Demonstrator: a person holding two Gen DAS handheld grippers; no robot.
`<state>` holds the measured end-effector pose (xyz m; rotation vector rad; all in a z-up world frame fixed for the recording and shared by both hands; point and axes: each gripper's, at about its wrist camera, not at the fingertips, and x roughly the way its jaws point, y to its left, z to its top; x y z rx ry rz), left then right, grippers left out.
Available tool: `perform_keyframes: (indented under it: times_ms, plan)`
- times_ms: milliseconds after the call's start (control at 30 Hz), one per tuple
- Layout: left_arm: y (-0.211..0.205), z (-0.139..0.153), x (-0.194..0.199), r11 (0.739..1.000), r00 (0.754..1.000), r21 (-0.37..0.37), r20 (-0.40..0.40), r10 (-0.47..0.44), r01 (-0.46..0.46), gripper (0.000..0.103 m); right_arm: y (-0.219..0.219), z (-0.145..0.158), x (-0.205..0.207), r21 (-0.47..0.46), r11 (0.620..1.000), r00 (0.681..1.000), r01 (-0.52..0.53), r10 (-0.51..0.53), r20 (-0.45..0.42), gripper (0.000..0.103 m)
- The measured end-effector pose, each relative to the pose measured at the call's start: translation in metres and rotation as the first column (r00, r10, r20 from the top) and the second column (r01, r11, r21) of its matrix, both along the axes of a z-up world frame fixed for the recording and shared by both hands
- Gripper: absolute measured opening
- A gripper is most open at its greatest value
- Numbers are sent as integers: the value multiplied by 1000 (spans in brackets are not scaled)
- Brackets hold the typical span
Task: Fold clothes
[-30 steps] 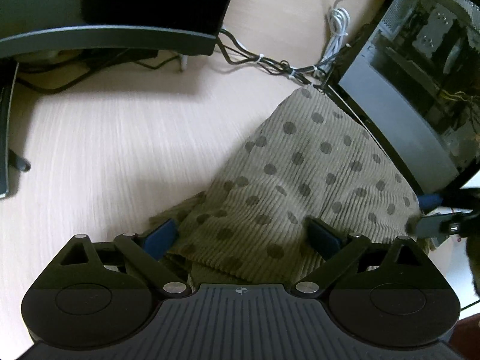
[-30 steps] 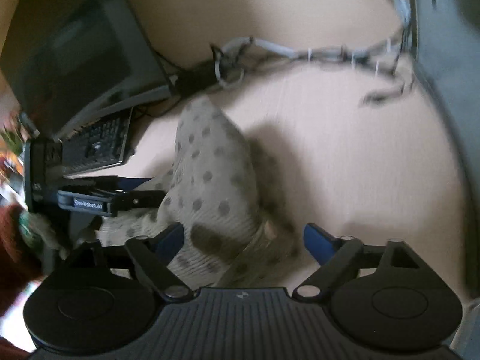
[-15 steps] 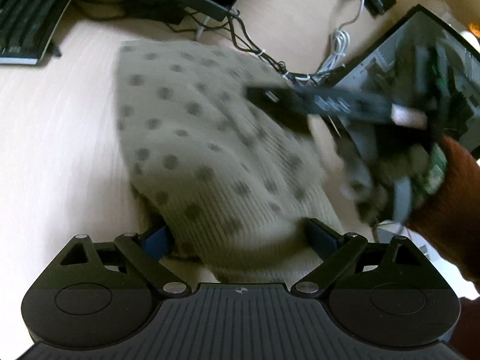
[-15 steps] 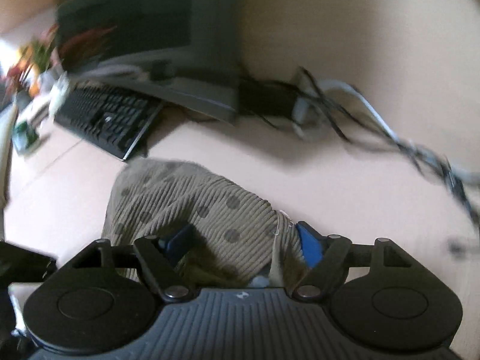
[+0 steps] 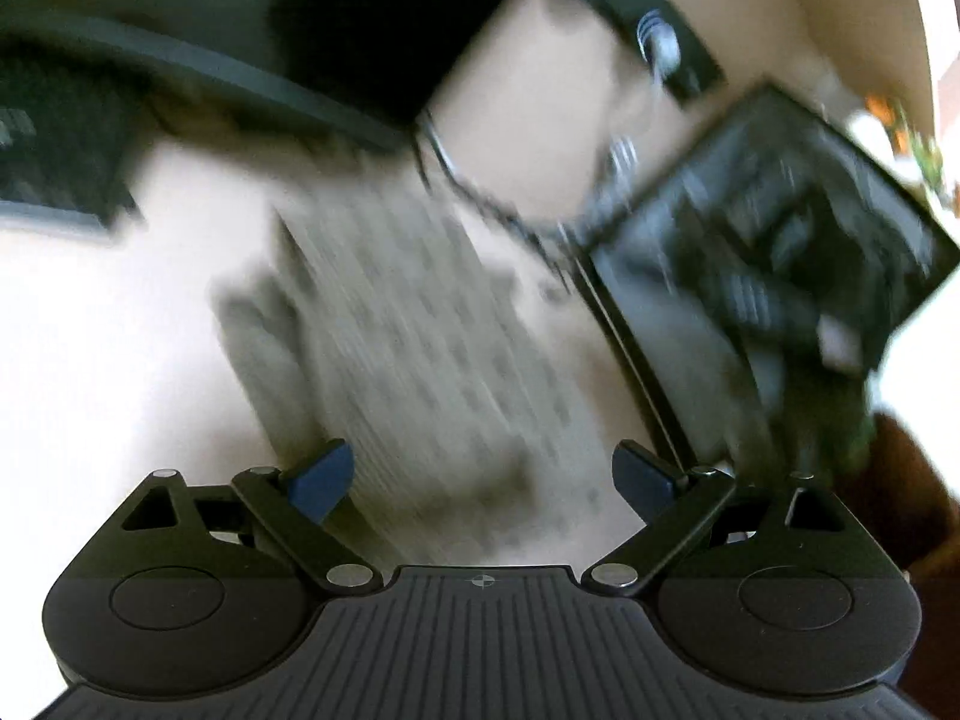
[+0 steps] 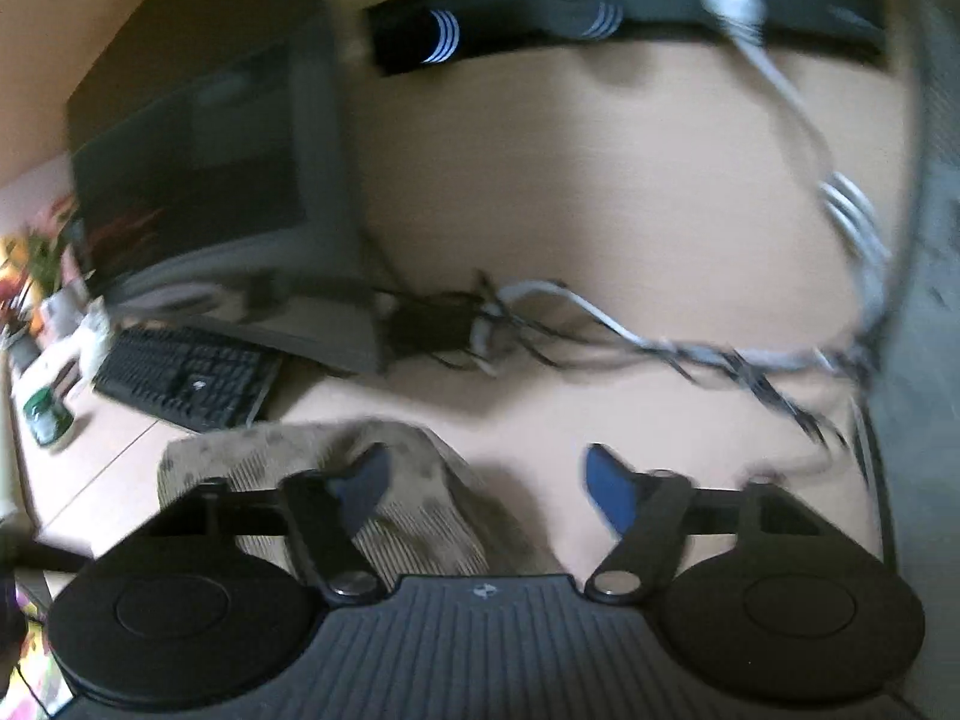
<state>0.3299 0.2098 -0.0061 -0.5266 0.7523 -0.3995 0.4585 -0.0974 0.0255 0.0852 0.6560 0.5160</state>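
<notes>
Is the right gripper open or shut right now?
Open. In the right wrist view the right gripper has its two blue fingers spread wide, bare desk between them; the spotted garment lies beside the left finger, unpinched.

Light wood desk point(image 6: 540, 192), monitor point(image 6: 198, 168), keyboard point(image 6: 186, 378), cables point(image 6: 600, 324), PC case point(image 5: 780, 252).

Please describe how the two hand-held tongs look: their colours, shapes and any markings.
Both tongs are built alike. The left tongs have a black ribbed body with a small round crosshair mark, two rounded black side discs, black link arms with silver pivot pins, and blue finger pads. The right tongs have the same black ribbed body, silver pins and blue pads. No cables show on them.
</notes>
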Motion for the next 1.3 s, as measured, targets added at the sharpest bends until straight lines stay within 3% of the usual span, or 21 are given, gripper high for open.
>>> perform_keyframes:
  times_ms: [100,233,367,433,533,633,733,767,800,833,867,967,1067,1167,1233,1300]
  plan:
    - [19,19,19,998,997,-2,47,66,-66,97,-26,-13,-5,104,991,991,80,-68,-112,54]
    - [16,9,42,996,996,14,-12,84,-84,97,-31,-38,2,139,984,979,113,-86,-185,54]
    - [11,-9,56,996,993,36,-73,88,-86,95,-16,-57,13,146,989,987,39,-16,-160,54]
    - [8,-18,58,994,991,49,-94,99,-94,83,-7,-62,22,158,987,990,-1,23,-141,55]
    - [15,-19,63,991,987,69,-100,123,-116,75,3,-68,41,197,977,986,-77,104,-129,56]
    - [22,-20,68,986,984,89,-105,147,-138,72,20,-75,61,242,951,962,-193,232,-142,56]
    - [29,-21,73,981,979,109,-110,171,-159,72,39,-82,70,219,931,929,-291,330,-168,56]
    - [31,-22,75,979,977,116,-112,179,-166,72,42,-79,67,195,931,927,-310,341,-157,46]
    - [34,-22,77,977,976,122,-113,187,-173,72,42,-74,64,179,930,925,-321,348,-150,23]
    - [36,-22,78,975,974,129,-115,195,-180,72,40,-65,61,171,930,925,-325,350,-146,9]
    - [38,-23,80,973,972,136,-116,204,-187,72,34,-55,55,182,928,925,-326,353,-142,5]
    - [43,-19,84,974,975,117,-93,204,-192,72,11,-14,33,266,910,924,-318,361,-128,5]
    - [47,-13,86,980,980,75,-53,191,-187,74,-9,0,17,361,889,915,-282,363,-179,5]
    - [51,-14,86,973,975,96,-53,214,-209,74,-26,-26,10,409,897,887,-167,318,-336,7]
    - [56,-18,81,964,967,125,-74,244,-233,76,-30,-47,-1,356,929,866,-107,263,-425,10]
    - [59,-20,72,969,968,100,-88,234,-225,79,-32,-62,-18,284,954,860,-96,223,-458,10]
